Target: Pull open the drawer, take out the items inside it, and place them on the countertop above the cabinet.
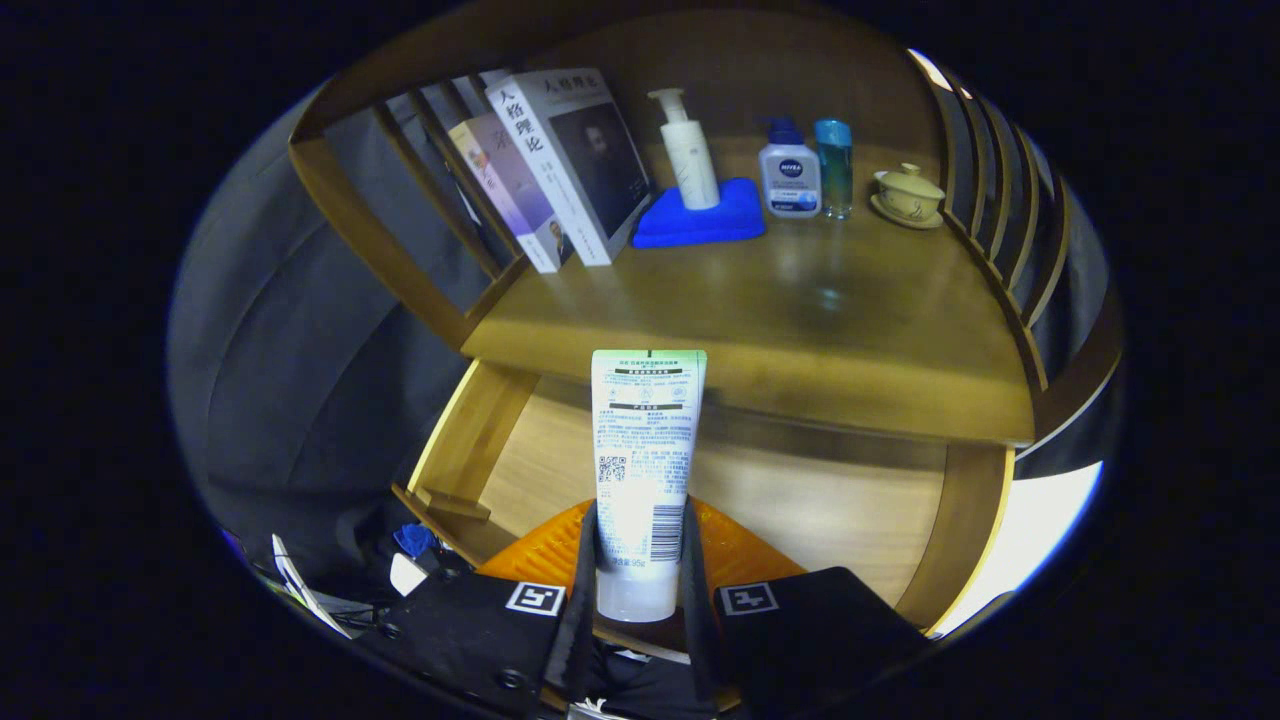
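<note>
Gripper view: gripper (640, 560) clamped on white tube (645, 470) near cap end, upright above open drawer (800, 500), short of countertop (760, 310). Probably light, soft-walled, slick; best held low near stiffer cap.

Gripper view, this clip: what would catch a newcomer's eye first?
The white tube standing upright, clamped near its cap end in the claw, above the open drawer. Beyond it, on the countertop, a pump bottle stands on a blue cloth, with leaning books on one side and a lidded teacup on the other.
</note>
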A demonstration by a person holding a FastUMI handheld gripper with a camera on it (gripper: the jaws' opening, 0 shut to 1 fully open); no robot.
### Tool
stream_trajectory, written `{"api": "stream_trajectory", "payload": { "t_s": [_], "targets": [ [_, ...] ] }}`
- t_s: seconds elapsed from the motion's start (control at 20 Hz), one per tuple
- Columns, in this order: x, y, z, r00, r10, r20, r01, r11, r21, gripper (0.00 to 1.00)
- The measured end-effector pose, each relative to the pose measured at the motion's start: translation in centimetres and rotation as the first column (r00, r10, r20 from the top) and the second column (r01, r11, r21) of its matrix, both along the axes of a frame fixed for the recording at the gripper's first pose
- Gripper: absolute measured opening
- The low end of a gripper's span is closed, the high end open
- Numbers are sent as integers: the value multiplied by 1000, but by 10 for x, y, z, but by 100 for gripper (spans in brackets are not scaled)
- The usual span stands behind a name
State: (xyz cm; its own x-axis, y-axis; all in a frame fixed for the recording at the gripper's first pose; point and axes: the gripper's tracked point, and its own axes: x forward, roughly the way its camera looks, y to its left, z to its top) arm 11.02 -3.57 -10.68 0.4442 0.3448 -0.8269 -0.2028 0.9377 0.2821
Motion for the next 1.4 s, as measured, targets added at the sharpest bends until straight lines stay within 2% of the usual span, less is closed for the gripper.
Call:
{"api": "stream_trajectory", "payload": {
  "t_s": [0.25, 0.6, 0.95, 1.1, 1.3, 1.4],
  "targets": [
    [48, -14, 14, 994, -101, 28, 100, 994, 45, 42],
    [107, -29, 4, 977, -211, 25, 210, 976, 61, 42],
    [145, -18, -24, 947, -309, -87, 320, 936, 149, 42],
    [154, -20, -37, 927, -355, -121, 370, 919, 139, 42],
    [159, -15, -33, 920, -370, -129, 388, 906, 168, 47],
    [161, -13, -28, 921, -372, -120, 389, 903, 183, 57]
  ]
}}
